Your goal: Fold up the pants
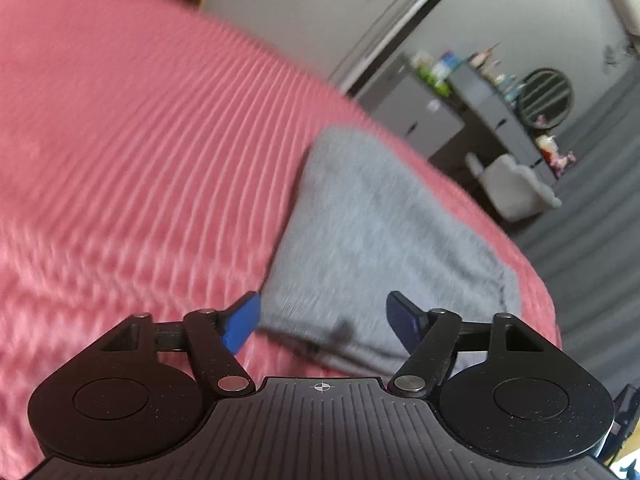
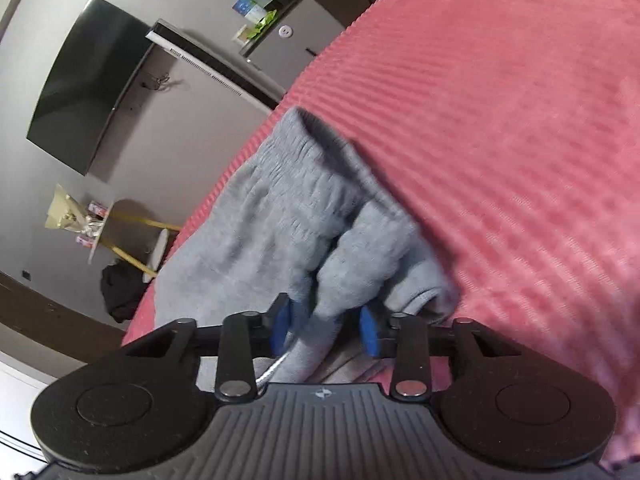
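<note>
Grey sweatpants [image 1: 384,240] lie folded on a pink ribbed bedspread [image 1: 140,140], near its right edge. My left gripper [image 1: 322,322] hovers over the pants' near edge, open, with nothing between its blue pads. In the right wrist view the elastic waistband [image 2: 304,164] points away from me. A bunched fold of the pants [image 2: 360,256] rises toward my right gripper [image 2: 325,330] and passes between its blue pads. The fold lies against the left pad [image 2: 280,330], while a small gap shows beside the right pad, so this gripper is open.
The bedspread [image 2: 500,120] spreads wide to one side of the pants. Beyond the bed's edge are a grey floor, a wall-mounted TV [image 2: 88,80], grey cabinets [image 1: 432,116] with small items on top, and a small round table [image 2: 120,220].
</note>
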